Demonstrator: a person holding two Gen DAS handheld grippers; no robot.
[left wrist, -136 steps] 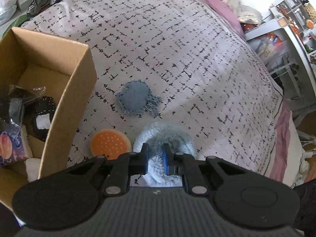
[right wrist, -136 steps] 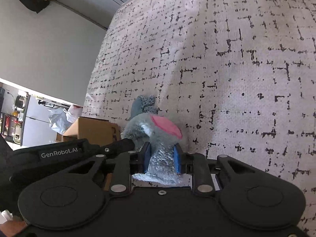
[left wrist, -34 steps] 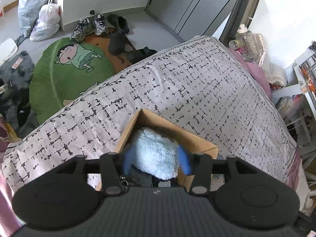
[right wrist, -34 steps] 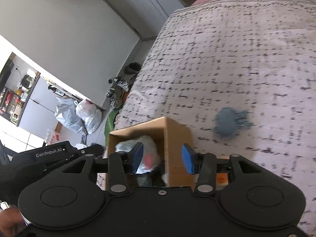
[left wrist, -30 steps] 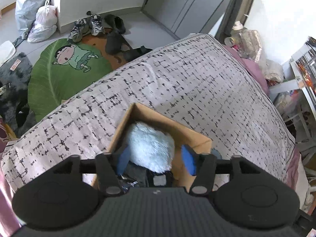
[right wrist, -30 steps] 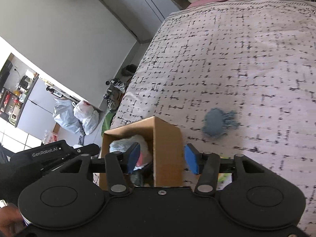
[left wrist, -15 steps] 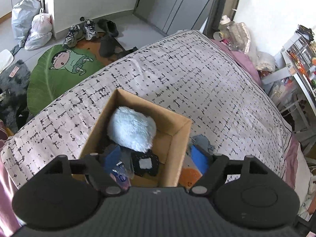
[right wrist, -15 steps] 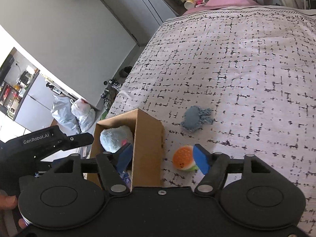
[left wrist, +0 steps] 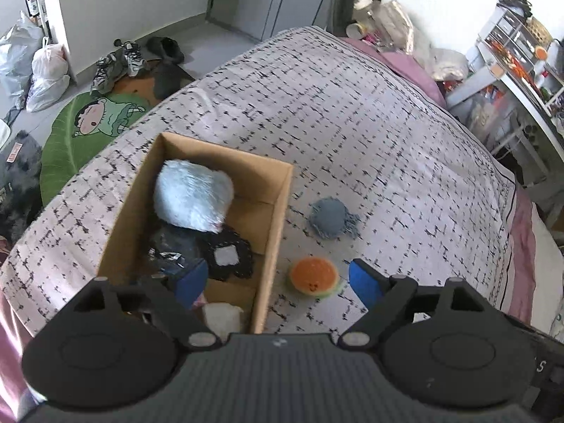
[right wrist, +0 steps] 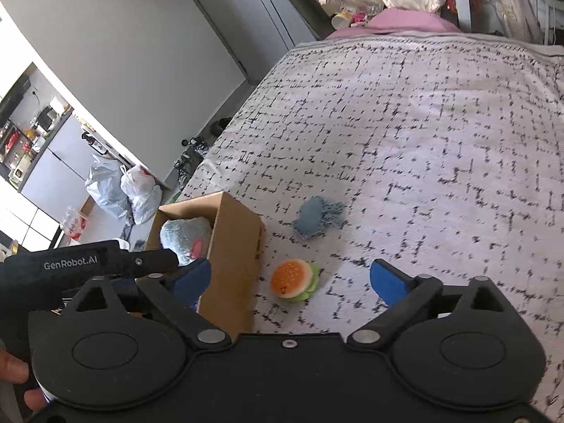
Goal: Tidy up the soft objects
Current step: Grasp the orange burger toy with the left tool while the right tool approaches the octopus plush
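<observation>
While both pairs of fingers stand spread and empty, the fluffy blue toy [left wrist: 193, 200] lies inside the cardboard box [left wrist: 278, 218].
Left gripper [left wrist: 278, 282] and right gripper [right wrist: 290, 280] hover over the bed [left wrist: 370, 134]; burger toy [left wrist: 314, 277] and blue knitted toy [left wrist: 333, 218] rest just beside the box.

Plush dropped in box, both grippers released and pulled back

4.5 s ago the left gripper [left wrist: 273, 280] and right gripper [right wrist: 290, 278] were both clamped on the fluffy grey-blue plush [left wrist: 193, 200] lying on the bedspread [left wrist: 370, 148] just right of the cardboard box [left wrist: 278, 211]. By about 1 s ago it hung over the box; now it sits inside at the far end, pink patch [right wrist: 197, 246] showing in the right view. Both sets of jaws have gone from closed to wide apart, holding nothing. Both cameras are higher and further back, so the burger toy [right wrist: 294, 278] and blue knitted toy [right wrist: 315, 216] are now in frame right of the box.
</observation>
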